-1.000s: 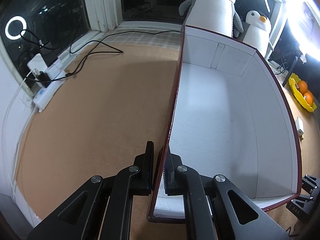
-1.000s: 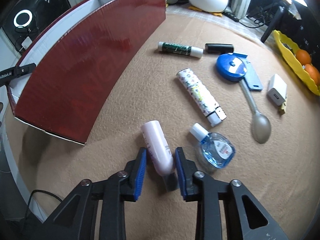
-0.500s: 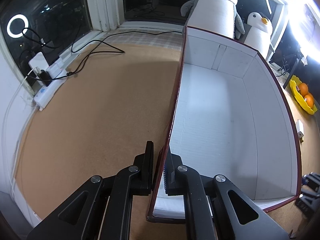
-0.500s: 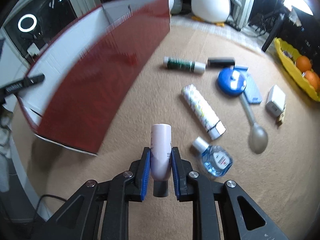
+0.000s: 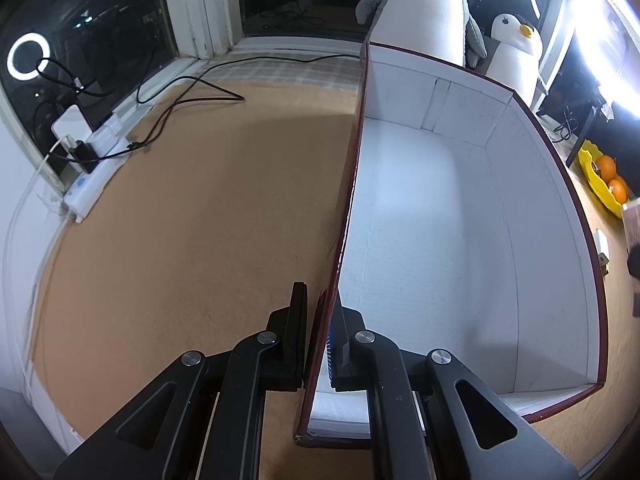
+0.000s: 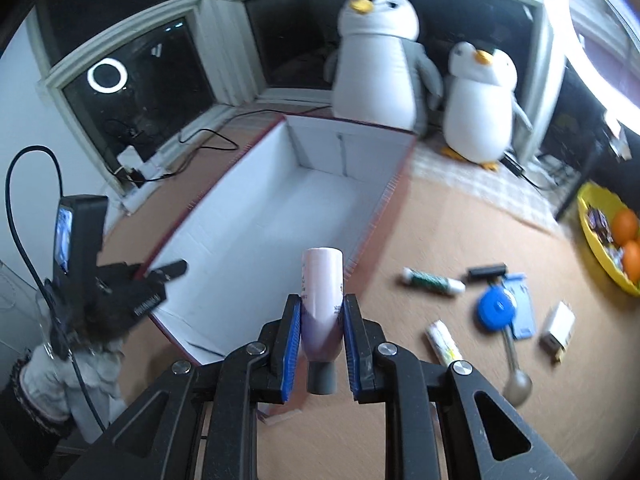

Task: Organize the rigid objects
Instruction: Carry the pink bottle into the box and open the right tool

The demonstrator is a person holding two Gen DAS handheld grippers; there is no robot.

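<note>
Pink bottle (image 6: 322,300) in right gripper (image 6: 320,344), beside red box (image 6: 372,224).

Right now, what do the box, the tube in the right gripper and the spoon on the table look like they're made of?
Box: likely cardboard, glossy dark red outside, matte white inside; folded flaps and a frayed corner show.
Tube: looks like smooth plastic, pale pink with a grey cap, clamped in the right gripper.
Spoon: grey-beige, dull sheen; plastic or metal, too blurred to tell.
</note>
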